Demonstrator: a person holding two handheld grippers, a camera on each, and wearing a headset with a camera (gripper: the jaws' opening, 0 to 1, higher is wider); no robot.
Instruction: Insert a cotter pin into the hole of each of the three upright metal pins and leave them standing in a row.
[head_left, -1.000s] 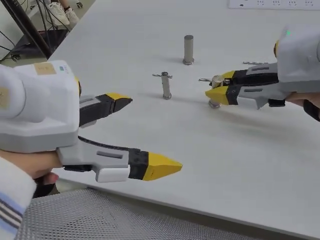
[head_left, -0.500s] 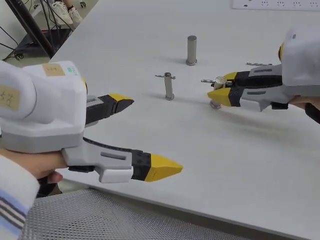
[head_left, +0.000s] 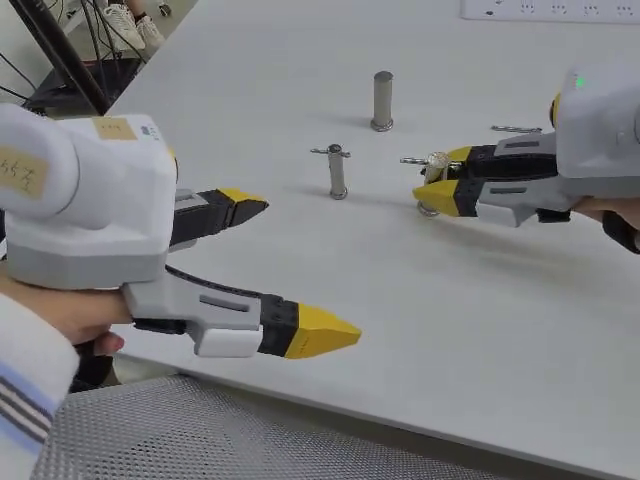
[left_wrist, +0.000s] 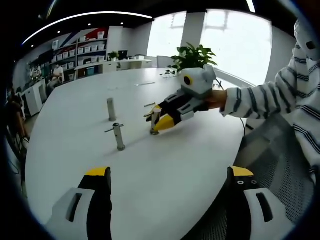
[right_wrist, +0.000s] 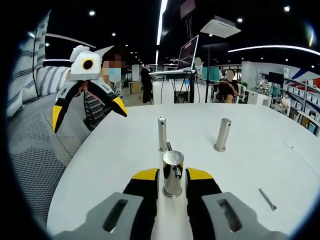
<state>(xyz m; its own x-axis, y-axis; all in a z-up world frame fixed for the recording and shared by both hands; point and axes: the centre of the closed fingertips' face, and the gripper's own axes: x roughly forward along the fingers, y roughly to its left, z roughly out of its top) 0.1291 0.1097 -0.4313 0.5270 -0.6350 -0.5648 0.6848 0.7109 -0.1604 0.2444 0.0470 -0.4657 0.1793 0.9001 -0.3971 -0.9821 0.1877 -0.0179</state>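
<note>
Three upright metal pins stand on the white table (head_left: 300, 60). The far one (head_left: 382, 99) (right_wrist: 221, 134) (left_wrist: 111, 109) is bare. The middle one (head_left: 337, 172) (right_wrist: 161, 133) (left_wrist: 119, 136) has a cotter pin through its top. My right gripper (head_left: 437, 173) (right_wrist: 172, 182) is shut on the nearest pin (head_left: 436, 160) (right_wrist: 173, 173), and a cotter pin sticks out of that pin's top toward the left. My left gripper (head_left: 285, 270) (left_wrist: 169, 172) hovers open near the table's front edge, well away from the pins, holding nothing.
A loose cotter pin (head_left: 515, 129) (right_wrist: 266, 198) lies on the table to the right of the far pin. A mesh chair seat (head_left: 200, 430) sits below the front edge. A power strip (head_left: 550, 10) runs along the far edge.
The head view has shifted slightly. The right gripper stays clamped on the nearest pin and the left gripper stays open in place.
</note>
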